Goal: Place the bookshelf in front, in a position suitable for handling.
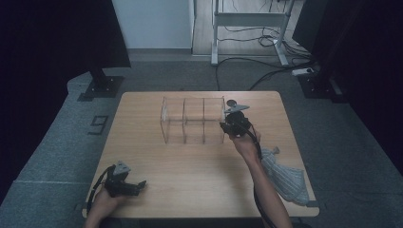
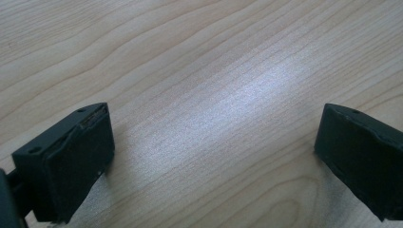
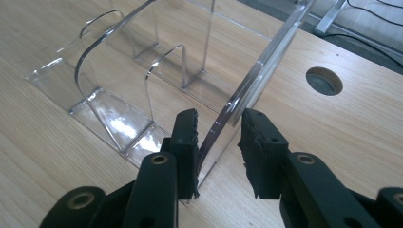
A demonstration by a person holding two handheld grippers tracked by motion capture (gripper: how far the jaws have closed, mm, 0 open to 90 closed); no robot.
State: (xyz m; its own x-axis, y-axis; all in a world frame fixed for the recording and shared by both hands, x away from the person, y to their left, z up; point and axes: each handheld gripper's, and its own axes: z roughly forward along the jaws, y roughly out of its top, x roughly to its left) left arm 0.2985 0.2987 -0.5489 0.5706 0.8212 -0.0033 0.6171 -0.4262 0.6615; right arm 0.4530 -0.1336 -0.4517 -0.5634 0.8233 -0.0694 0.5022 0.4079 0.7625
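Observation:
A clear acrylic organiser (image 1: 192, 121) with several open compartments stands at the table's middle back. My right gripper (image 1: 224, 126) is at its right end. In the right gripper view the right gripper (image 3: 218, 121) is open, its jaws straddling the organiser's thin end wall (image 3: 256, 76); the left jaw is close against the wall and a gap shows on the other side. My left gripper (image 1: 141, 185) rests near the front left corner of the table. In the left gripper view the left gripper (image 2: 214, 142) stands wide open over bare wood, with nothing between the jaws.
A grey striped cloth bag (image 1: 285, 175) lies at the front right edge, beside the right forearm. A round cable hole (image 1: 232, 102) (image 3: 324, 80) sits just behind the organiser's right end. Dark stands, cables and a desk frame are on the floor beyond the table.

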